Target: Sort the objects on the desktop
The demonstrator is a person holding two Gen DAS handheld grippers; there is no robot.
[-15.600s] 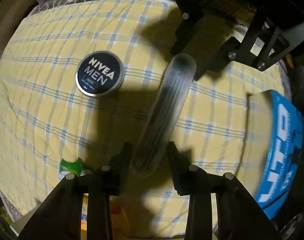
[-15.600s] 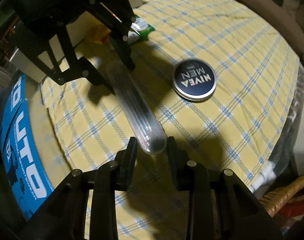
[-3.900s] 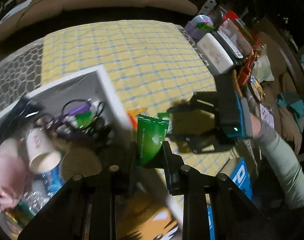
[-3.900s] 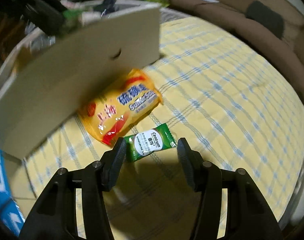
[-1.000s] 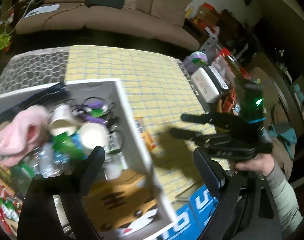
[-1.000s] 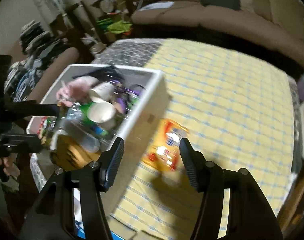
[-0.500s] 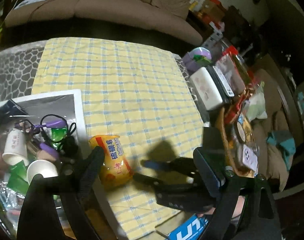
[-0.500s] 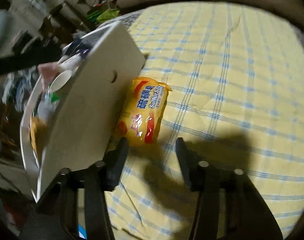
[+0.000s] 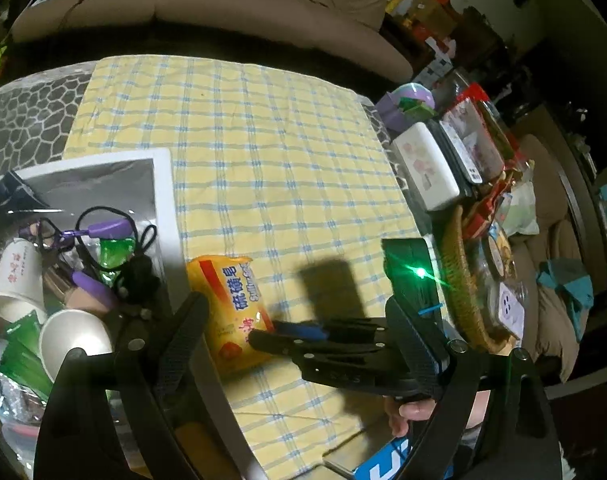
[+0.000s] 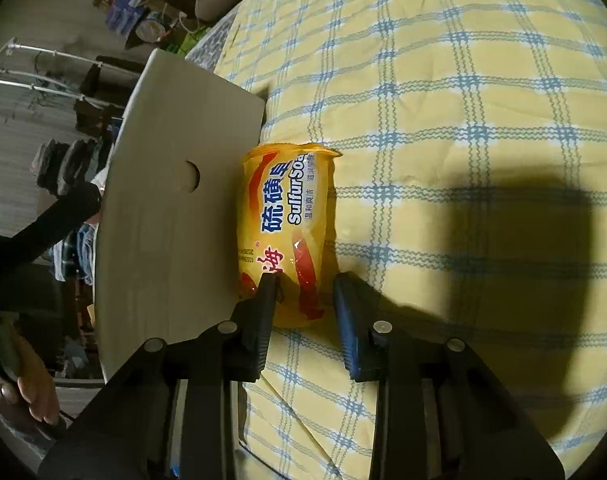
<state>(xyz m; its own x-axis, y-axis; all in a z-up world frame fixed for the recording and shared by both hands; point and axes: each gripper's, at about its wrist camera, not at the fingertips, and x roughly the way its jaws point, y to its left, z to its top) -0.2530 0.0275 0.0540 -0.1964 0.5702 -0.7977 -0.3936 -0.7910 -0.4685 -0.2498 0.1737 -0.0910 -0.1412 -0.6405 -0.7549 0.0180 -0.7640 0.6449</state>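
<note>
The soap packet lies flat on the checked cloth, its long side just beside the outer wall of the white box, which already holds cups, cords and sachets. The right gripper is down at the near end of the packet; its jaws have just been closing, with that end between them. The left finger sits on the wrapper, while the blue-padded right finger appears to stand slightly clear, so the pinch looks not yet complete. To do this step well, close fully on the solid bar, not on the loose crimped film, which would probably slip. Keep the left finger from jamming against the box wall. Lift straight up until the packet clears the rim, then carry it over the box. The left gripper hangs above the box corner with its jaws spread wide and nothing between them; hold it aside so that the path stays free.
</note>
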